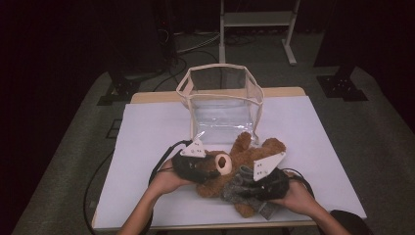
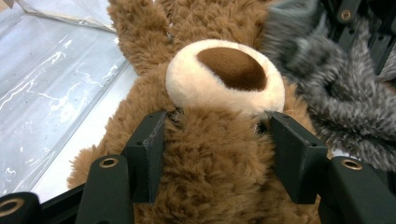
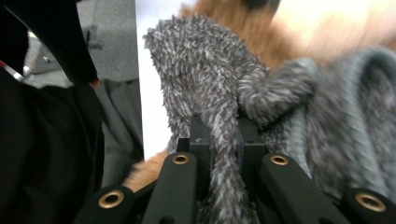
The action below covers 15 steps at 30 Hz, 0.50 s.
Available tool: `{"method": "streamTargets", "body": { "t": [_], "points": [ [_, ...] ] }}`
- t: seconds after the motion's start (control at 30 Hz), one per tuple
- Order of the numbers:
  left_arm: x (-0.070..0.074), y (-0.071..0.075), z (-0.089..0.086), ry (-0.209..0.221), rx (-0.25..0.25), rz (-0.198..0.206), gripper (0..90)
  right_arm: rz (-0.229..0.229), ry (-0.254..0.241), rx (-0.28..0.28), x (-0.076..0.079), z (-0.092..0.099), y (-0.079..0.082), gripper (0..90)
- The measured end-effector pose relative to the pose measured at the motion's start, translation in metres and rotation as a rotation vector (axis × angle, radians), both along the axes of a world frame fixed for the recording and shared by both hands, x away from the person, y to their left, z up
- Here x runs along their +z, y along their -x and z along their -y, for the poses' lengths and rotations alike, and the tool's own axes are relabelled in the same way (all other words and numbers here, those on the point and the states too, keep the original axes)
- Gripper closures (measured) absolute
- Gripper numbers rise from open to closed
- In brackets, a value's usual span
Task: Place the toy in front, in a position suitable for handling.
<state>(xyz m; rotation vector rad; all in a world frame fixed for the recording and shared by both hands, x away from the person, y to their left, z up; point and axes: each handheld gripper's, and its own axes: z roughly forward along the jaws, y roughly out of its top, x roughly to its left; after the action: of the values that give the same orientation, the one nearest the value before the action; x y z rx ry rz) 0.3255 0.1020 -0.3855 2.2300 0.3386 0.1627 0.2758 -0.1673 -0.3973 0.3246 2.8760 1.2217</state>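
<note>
Your left gripper (image 2: 212, 123) was clamped on the teddy bear (image 2: 205, 154), one jaw on each side of the head just under the cream muzzle, about half open because the plush filled the gap. Your right gripper (image 3: 219, 128) was pinched almost fully together on a fold of the grey fuzzy garment (image 3: 210, 88), and the fabric ran down between the two jaws.

In the high view the teddy bear (image 1: 235, 164) lay on its back on the white table (image 1: 147, 142), just in front of the clear bag (image 1: 222, 98), with the grey fuzzy garment (image 1: 240, 188) over its lower body, near your right gripper (image 1: 259, 186). Your left gripper (image 1: 198, 169) sat at the head end.

Several things could have gone wrong from this point, I think. The right jaws held only a thin strip of pile, so a strong pull could have slipped the fabric out. The grip on the head was on soft plush, which squeezes easily; if you had pulled the garment hard, the bear could have slid out of the left jaws. I cannot tell whether the garment was around a leg or only lay over it, so it might also have caught there.
</note>
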Motion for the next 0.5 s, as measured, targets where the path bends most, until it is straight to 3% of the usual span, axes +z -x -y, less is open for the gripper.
{"method": "streamTargets", "body": {
  "t": [0.17, 0.27, 0.4, 0.5],
  "points": [
    [0.002, -0.001, 0.000, -0.006, -0.001, -0.002, 40.5, -0.015, 0.017, -0.039, -0.007, 0.020, 0.012, 80.3],
    [0.001, -0.003, 0.000, 0.000, 0.001, -0.015, 40.6, -0.004, -0.018, -0.059, 0.003, 0.028, 0.016, 80.3],
    [0.003, -0.006, 0.001, -0.017, -0.009, -0.016, 40.5, 0.047, -0.061, -0.048, 0.023, 0.015, 0.013, 80.3],
    [0.004, -0.006, 0.000, -0.018, -0.003, -0.018, 40.3, 0.061, -0.050, -0.027, 0.022, -0.002, 0.009, 80.2]
  ]
}}
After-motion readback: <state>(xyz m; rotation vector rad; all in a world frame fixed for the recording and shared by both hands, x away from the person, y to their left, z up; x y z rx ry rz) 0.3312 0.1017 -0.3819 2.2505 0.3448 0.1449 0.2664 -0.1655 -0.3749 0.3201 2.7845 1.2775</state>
